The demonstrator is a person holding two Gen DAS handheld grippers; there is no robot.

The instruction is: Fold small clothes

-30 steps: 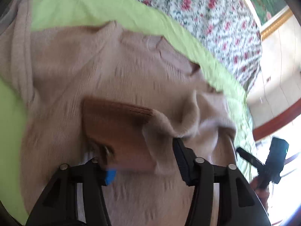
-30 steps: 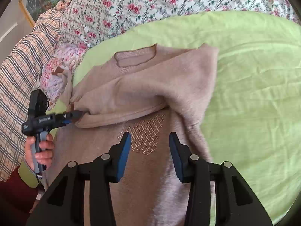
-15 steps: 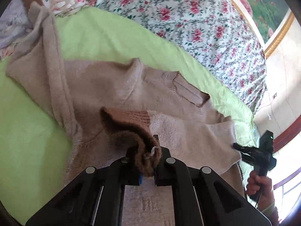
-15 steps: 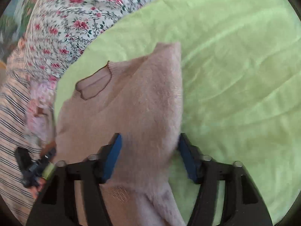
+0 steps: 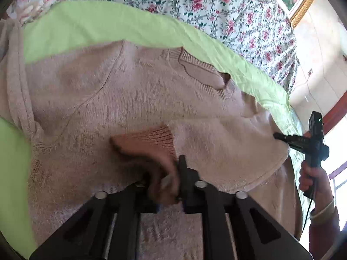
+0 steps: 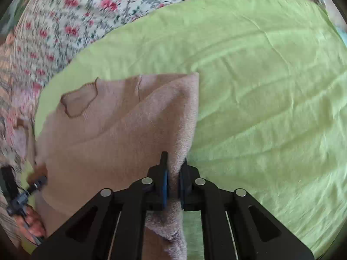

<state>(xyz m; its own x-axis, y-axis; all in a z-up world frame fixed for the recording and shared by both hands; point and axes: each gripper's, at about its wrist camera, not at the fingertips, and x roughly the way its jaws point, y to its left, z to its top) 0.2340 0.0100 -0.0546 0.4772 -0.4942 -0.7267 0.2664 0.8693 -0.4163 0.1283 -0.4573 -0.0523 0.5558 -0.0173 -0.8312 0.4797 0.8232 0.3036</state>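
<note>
Daylight floods my left wrist view from the window (image 5: 338, 151) at the right edge, which burns out to white glare, while the green sheet (image 6: 260, 86) in my right wrist view is evenly bright with only soft shadows in its creases. Both fisheye pictures bend hard and darken at the corners. The floral cloth (image 6: 65, 21) at upper left of the right view is smeared, probably by motion, and the cuff (image 5: 149, 151) by my left fingers is blurred.

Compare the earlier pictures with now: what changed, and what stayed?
Both tongs took hold: the left tongs closed on the brown ribbed cuff, the right tongs on the sweater's folded edge, jaws now easing open slightly. The sweater stayed on the green sheet.
</note>
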